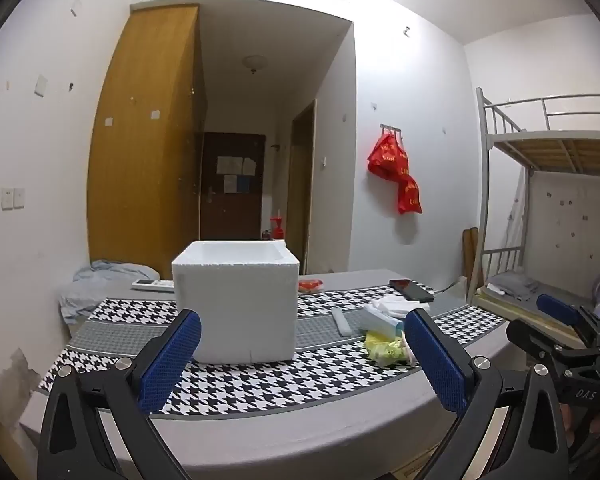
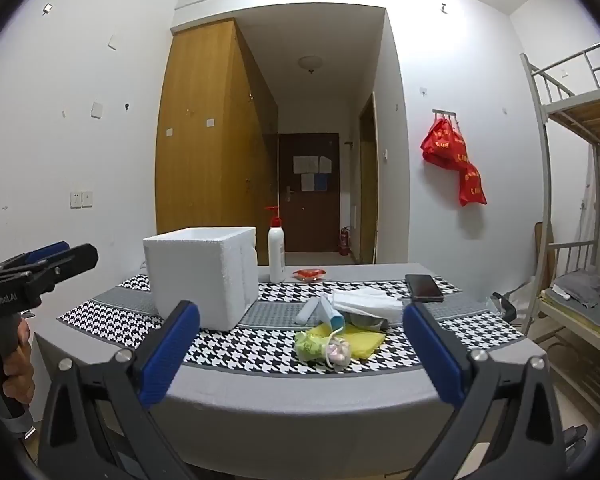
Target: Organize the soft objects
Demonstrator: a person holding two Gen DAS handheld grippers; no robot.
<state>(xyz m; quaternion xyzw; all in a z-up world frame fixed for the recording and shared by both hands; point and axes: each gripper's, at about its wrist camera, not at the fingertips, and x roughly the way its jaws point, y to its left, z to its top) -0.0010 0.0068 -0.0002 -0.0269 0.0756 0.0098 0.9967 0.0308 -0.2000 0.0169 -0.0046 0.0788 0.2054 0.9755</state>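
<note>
Left wrist view: my left gripper [image 1: 300, 360] stands wide open with nothing between its blue pads, held back from the near edge of the desk [image 1: 300, 416]. Directly ahead, on the houndstooth runner [image 1: 260, 384], sits the white foam box [image 1: 236, 300], open at the top. The pile of soft objects [image 1: 384, 338] lies to the right of the box, ahead and right of this gripper's line; only its near portion shows, partly behind my right-hand finger. My right gripper [image 1: 556, 324] appears at the right edge, side-on, so its opening cannot be judged from here.

Right wrist view: my right gripper [image 2: 300, 352] is likewise wide open and empty, short of the desk edge. The soft pile sits almost dead ahead: a green pouch [image 2: 312, 346] nearest me, a small pink bundle [image 2: 340, 352] touching it, a yellow cloth [image 2: 364, 340] beneath and to the right, a white cloth [image 2: 364, 300] behind. The foam box stands left of the pile, apart from it. A lotion bottle [image 2: 276, 252], a red packet [image 2: 309, 274] and a phone [image 2: 423, 287] lie farther back.

Assessment: the right gripper is the nearer and better aligned to the pile. The green pouch's long axis appears to run roughly left to right across my line, so a straight forward approach should span its short side; carry is then leftward to the box.
</note>
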